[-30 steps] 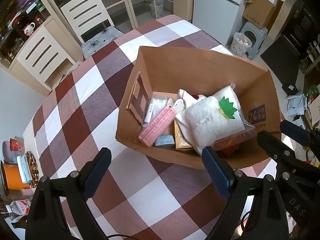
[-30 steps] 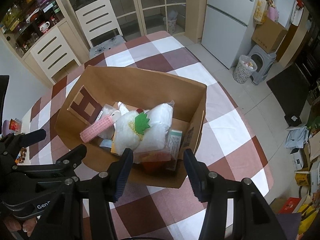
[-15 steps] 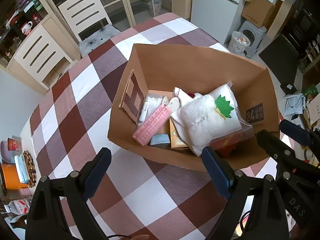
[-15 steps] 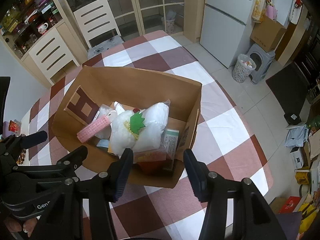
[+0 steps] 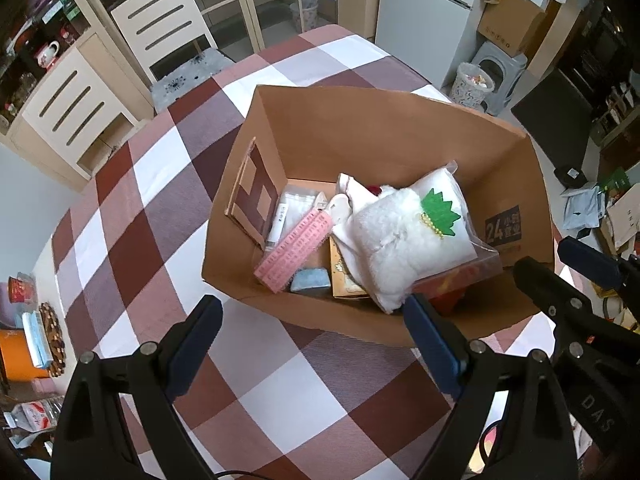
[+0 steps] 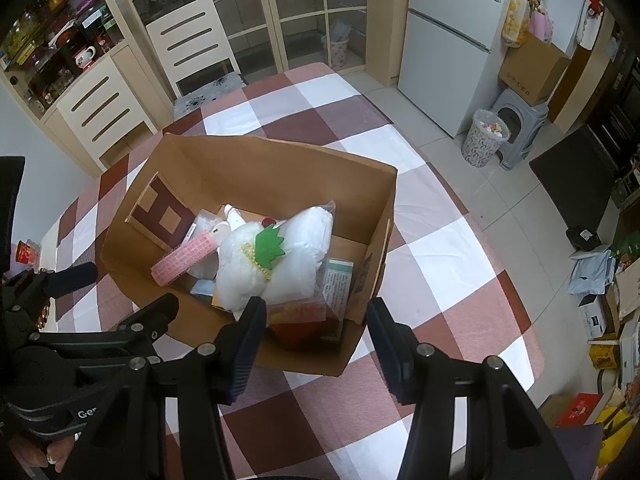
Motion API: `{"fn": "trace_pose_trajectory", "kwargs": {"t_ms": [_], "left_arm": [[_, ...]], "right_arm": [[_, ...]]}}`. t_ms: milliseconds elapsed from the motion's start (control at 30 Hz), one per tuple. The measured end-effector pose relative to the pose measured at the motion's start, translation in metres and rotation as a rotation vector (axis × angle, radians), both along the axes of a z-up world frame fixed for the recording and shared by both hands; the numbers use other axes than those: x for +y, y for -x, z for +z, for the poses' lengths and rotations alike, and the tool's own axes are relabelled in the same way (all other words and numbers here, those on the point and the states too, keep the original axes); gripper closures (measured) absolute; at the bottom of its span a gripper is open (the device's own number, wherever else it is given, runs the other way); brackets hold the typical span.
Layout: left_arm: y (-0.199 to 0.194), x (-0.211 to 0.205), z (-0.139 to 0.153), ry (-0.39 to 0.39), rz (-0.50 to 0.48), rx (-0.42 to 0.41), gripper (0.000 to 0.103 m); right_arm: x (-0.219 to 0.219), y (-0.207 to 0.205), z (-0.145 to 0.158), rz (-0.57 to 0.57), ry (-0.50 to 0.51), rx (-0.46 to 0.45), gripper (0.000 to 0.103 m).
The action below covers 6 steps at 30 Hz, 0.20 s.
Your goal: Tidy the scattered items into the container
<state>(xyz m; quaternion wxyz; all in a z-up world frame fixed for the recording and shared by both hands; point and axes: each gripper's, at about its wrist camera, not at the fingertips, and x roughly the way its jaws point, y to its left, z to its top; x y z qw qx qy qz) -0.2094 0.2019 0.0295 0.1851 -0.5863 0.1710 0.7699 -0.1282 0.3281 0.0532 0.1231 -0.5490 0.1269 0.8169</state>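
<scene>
A brown cardboard box (image 5: 384,128) stands on the checked tablecloth (image 5: 132,240); it also shows in the right wrist view (image 6: 260,164). Inside lie a white plush toy in a clear bag (image 5: 400,236) (image 6: 276,268), a pink ruler-like strip (image 5: 294,254) (image 6: 184,258), a white tube (image 5: 280,220), a blue pad (image 5: 310,280), a red item (image 6: 298,322) and a green-white packet (image 6: 338,278). My left gripper (image 5: 316,344) is open and empty, above the table before the box's near wall. My right gripper (image 6: 316,334) is open and empty, above the box's near right corner.
Two white chairs (image 6: 192,44) and a cabinet stand beyond the table's far edge. A fridge (image 6: 448,40), a waste bin (image 6: 484,136) and a grey stool (image 6: 520,124) are on the floor to the right. Small items sit at the table's left edge (image 5: 40,332).
Both grippers have drawn back and up from the box, which now looks smaller and farther. Both stay open and empty. The box contents have not moved.
</scene>
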Motion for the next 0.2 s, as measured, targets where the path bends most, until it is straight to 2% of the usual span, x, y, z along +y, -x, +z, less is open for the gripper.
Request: {"fn": "trace_pose_trajectory", "kwargs": {"t_ms": [100, 200], "left_arm": [[0.0005, -0.0019, -0.0010, 0.000, 0.006, 0.009, 0.003], [0.0000, -0.0020, -0.0009, 0.006, 0.001, 0.020, 0.002]], "right_arm": [[0.0003, -0.0002, 0.0009, 0.003, 0.001, 0.001, 0.049], [0.0000, 0.0003, 0.0005, 0.006, 0.005, 0.000, 0.049]]}}
